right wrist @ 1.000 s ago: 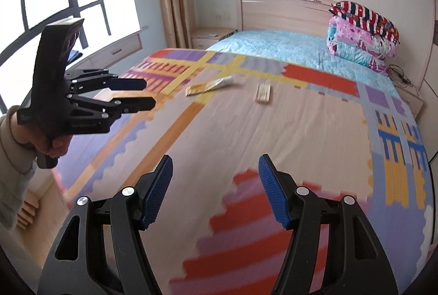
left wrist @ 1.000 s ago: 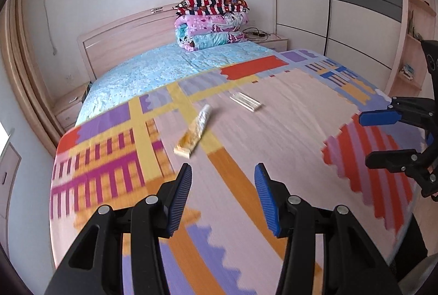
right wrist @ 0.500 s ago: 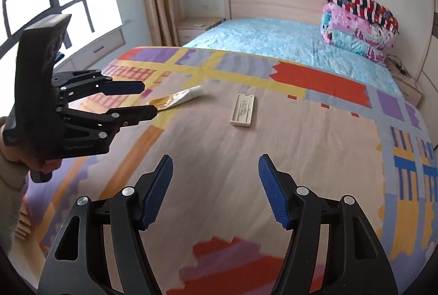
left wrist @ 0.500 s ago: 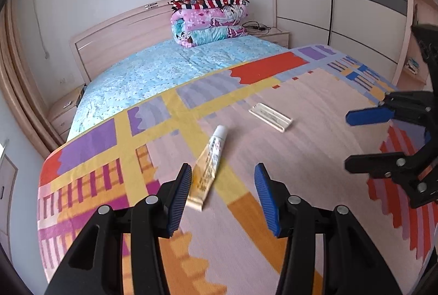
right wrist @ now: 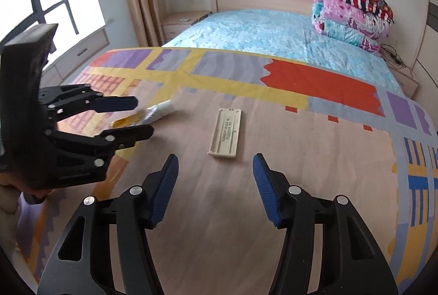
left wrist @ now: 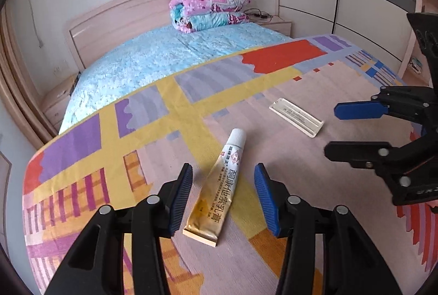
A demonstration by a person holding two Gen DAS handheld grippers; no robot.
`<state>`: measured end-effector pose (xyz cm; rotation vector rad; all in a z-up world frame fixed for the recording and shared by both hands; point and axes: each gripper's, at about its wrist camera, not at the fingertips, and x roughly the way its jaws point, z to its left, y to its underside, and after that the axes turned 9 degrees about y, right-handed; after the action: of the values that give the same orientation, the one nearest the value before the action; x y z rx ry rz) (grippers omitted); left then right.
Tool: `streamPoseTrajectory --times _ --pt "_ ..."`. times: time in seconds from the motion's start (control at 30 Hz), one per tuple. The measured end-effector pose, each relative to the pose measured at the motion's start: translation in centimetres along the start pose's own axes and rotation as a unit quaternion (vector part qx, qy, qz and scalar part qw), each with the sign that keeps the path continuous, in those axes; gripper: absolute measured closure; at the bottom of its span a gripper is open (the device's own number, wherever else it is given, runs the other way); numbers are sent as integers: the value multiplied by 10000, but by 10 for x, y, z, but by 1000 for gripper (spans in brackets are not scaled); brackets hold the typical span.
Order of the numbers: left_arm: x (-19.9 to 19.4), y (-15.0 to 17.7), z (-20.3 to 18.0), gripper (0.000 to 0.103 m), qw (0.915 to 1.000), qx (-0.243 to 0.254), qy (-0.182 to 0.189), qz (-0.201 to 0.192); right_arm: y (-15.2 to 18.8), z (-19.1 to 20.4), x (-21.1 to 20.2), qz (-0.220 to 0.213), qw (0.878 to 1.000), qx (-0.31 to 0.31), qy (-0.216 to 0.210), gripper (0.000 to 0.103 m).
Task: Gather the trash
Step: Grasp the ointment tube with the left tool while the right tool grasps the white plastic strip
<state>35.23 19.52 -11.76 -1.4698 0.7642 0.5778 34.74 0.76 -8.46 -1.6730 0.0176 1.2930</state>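
Left hand-held gripper [left wrist: 221, 199] now straddles the tube [left wrist: 216, 193], jaws apart, closing; right hand-held gripper [right wrist: 213, 185], also apart and closing, nears the tray [right wrist: 225, 132]. Grabs next.

Left gripper [left wrist: 223, 195]: closing in over the blanket [left wrist: 314, 202], now straddling the gold ointment tube [left wrist: 216, 199] without touching it.
Right gripper [right wrist: 213, 182]: jaws closing while nearing the flat cream plastic case [right wrist: 225, 133], which lies just ahead, untouched.
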Motion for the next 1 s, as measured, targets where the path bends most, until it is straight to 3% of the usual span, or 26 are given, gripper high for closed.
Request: streamPoseTrajectory --times 0.07,0.2,0.37,0.67,1.0 --pt "0 0 -1 70 10000 16 -2 -2 -1 0 4 21 10000 -8 91 51" --pt "1 -1 -1 72 10000 -27 60 1 -3 -2 7 24 9999 55 127 52" --pt "3 -5 -3 82 9999 -26 137 15 -5 -5 9 5 9996 78 271 80" --pt "-21 -4 -13 82 9998 -74 139 -144 2 -3 -5 -74 9998 44 202 80" --pt "-73 2 -38 82 9990 -62 148 -413 13 5 -61 -387 9992 26 129 80"
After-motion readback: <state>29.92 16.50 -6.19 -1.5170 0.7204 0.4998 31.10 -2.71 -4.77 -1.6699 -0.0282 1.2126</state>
